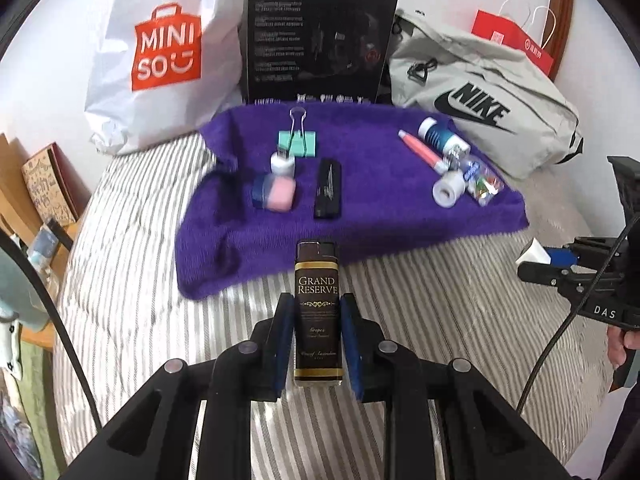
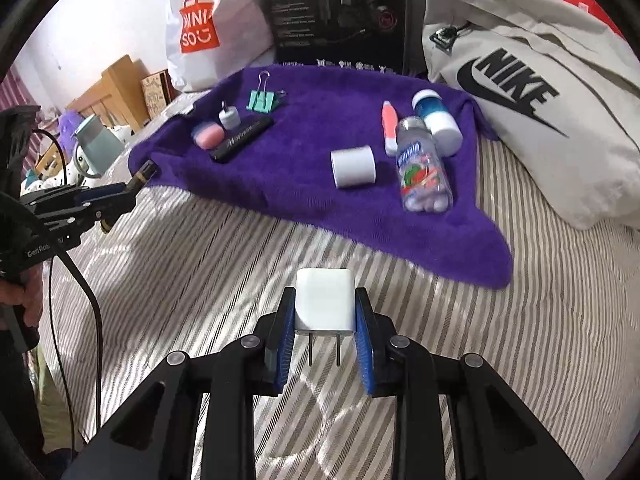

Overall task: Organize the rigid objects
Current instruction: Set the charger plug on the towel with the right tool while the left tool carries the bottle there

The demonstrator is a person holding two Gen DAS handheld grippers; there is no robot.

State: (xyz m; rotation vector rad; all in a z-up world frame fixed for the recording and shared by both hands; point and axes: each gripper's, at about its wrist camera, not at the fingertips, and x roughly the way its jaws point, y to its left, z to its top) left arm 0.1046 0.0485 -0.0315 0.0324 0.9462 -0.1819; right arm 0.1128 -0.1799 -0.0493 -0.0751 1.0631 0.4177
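Currently, step: transport; both items are carried above the striped bed (image 2: 200, 280), short of the purple towel (image 2: 320, 152).
Left gripper (image 1: 316, 336): jaws clamped on the brown "Grand Reserve" box (image 1: 317, 312), held upright.
Right gripper (image 2: 324, 320): jaws clamped on the white charger plug (image 2: 324, 300), prongs pointing back toward the camera.
Towel, 11 o'clock group: pink case (image 1: 276, 192), black case (image 1: 328, 188), small white bottle (image 1: 282, 162), green binder clip (image 1: 298, 140).
Towel, 1 o'clock group: white tape roll (image 2: 353, 166), clear candy bottle (image 2: 422, 168), pink tube (image 2: 389, 126), blue-white jar (image 2: 436, 120).
Next move, judged: advance toward 12 o'clock, lower onto bare towel between the groups, then release.
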